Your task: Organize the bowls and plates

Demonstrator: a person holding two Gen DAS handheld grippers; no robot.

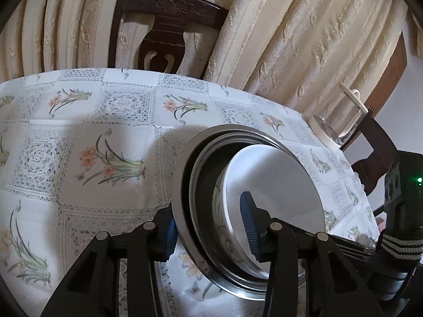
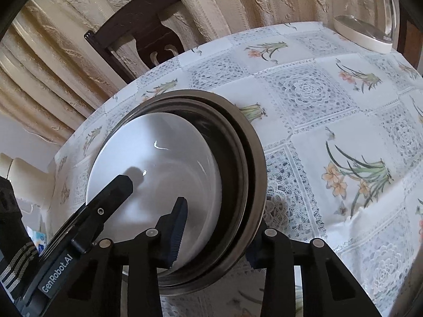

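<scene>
Stack's built: white bowl [image 1: 275, 185] nests in steel plates [image 1: 185, 185]; left gripper [image 1: 211, 233] and right gripper [image 2: 214, 237] each straddle the rim, contact unclear.

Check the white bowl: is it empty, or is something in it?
Empty. The white bowl shows only bare glossy interior with shadows; it sits nested inside the steel plates.
</scene>
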